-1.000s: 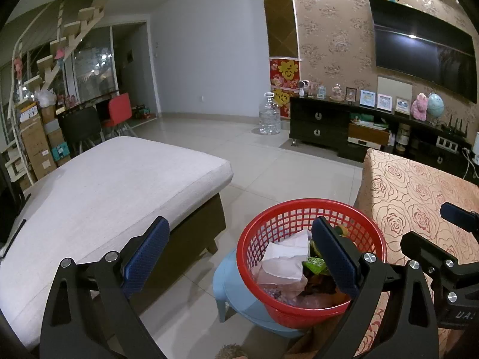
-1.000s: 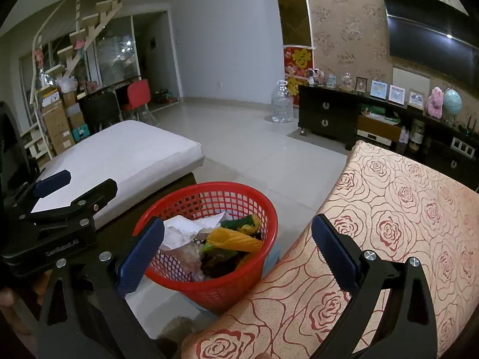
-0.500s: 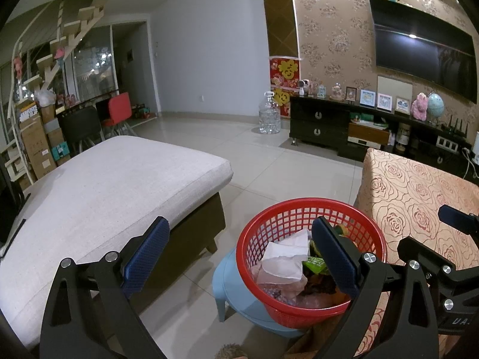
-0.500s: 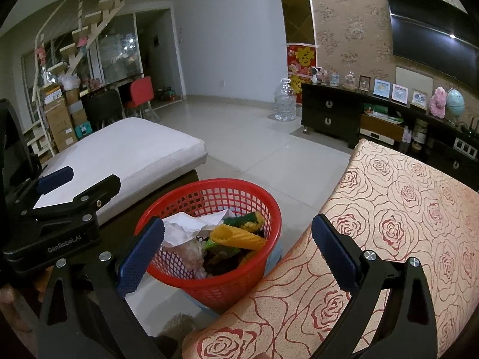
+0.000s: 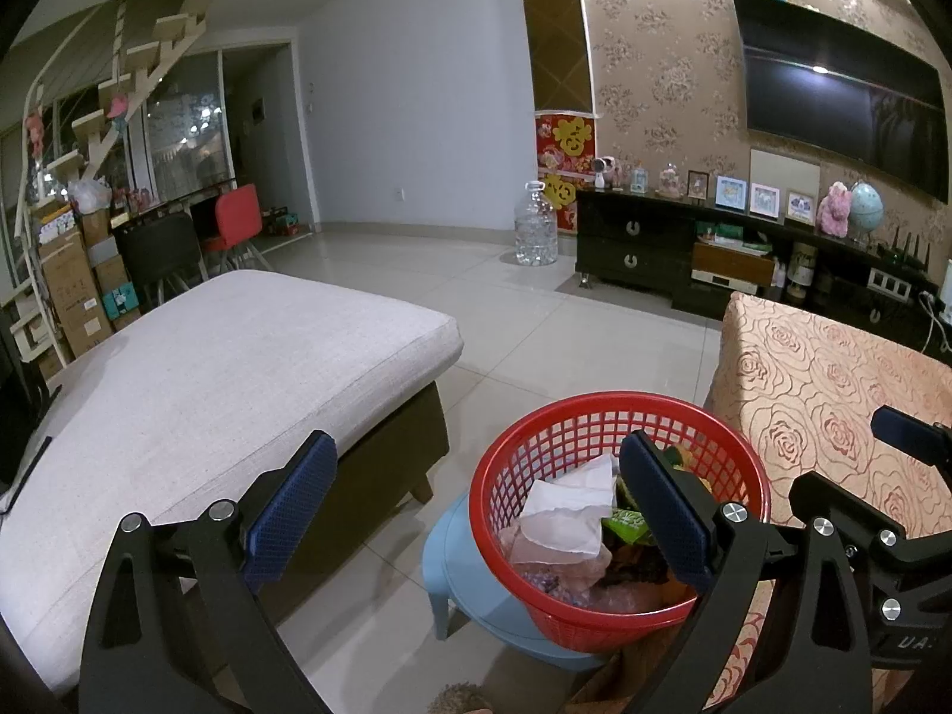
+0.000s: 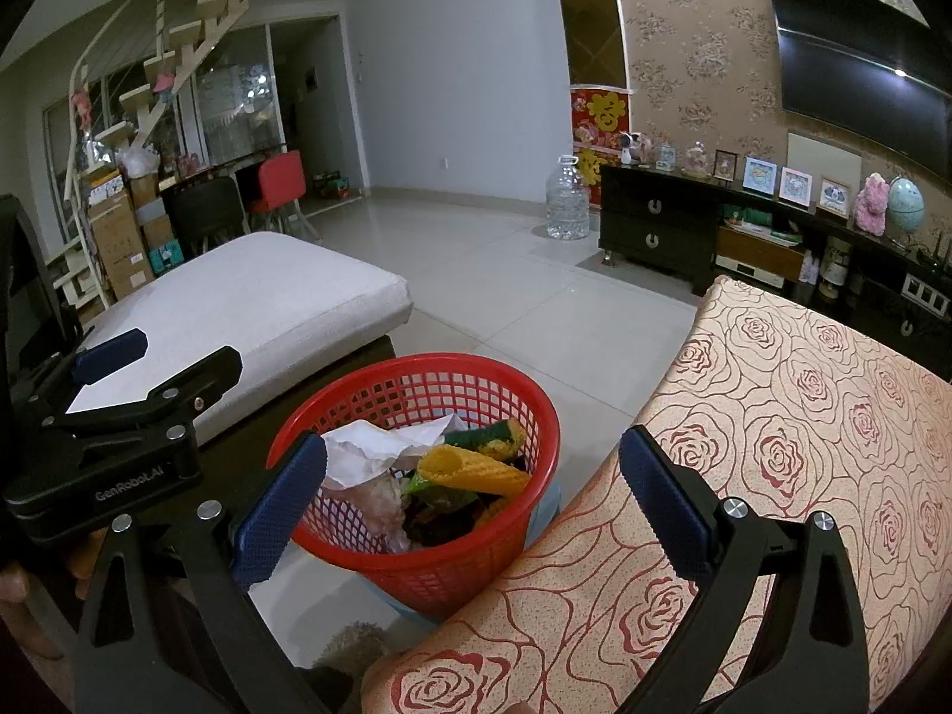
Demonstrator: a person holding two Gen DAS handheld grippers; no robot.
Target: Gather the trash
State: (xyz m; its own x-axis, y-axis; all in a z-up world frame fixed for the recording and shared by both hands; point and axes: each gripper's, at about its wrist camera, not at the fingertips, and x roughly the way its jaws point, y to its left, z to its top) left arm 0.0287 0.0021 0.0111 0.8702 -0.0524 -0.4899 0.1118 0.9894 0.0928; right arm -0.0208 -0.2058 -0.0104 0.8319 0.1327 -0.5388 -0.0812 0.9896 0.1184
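Observation:
A red mesh basket (image 5: 538, 449) (image 6: 410, 384) stands on a light blue stool (image 5: 458, 571), between the sofa and the table. It holds trash: crumpled white paper (image 5: 568, 506) (image 6: 381, 446), a yellow foam sleeve (image 6: 476, 470), green wrappers (image 5: 625, 520) and clear plastic. My left gripper (image 5: 476, 506) hangs open just above and before the basket, with nothing between its fingers. My right gripper (image 6: 473, 503) is open too, empty, over the basket's right rim and the table edge. Each gripper shows at the side of the other's view.
A rose-patterned tablecloth covers the table (image 6: 803, 416) (image 5: 821, 392) on the right. A sofa with a pale cushion (image 5: 208, 369) (image 6: 250, 291) lies on the left. Tiled floor (image 5: 565, 333) runs ahead to a water jug (image 5: 535, 232), a dark TV cabinet (image 5: 654, 250) and chairs (image 5: 232, 226).
The right wrist view has risen and shifted slightly, so the basket sits a little higher and further right in it. The left gripper has barely moved. Both grippers stay open.

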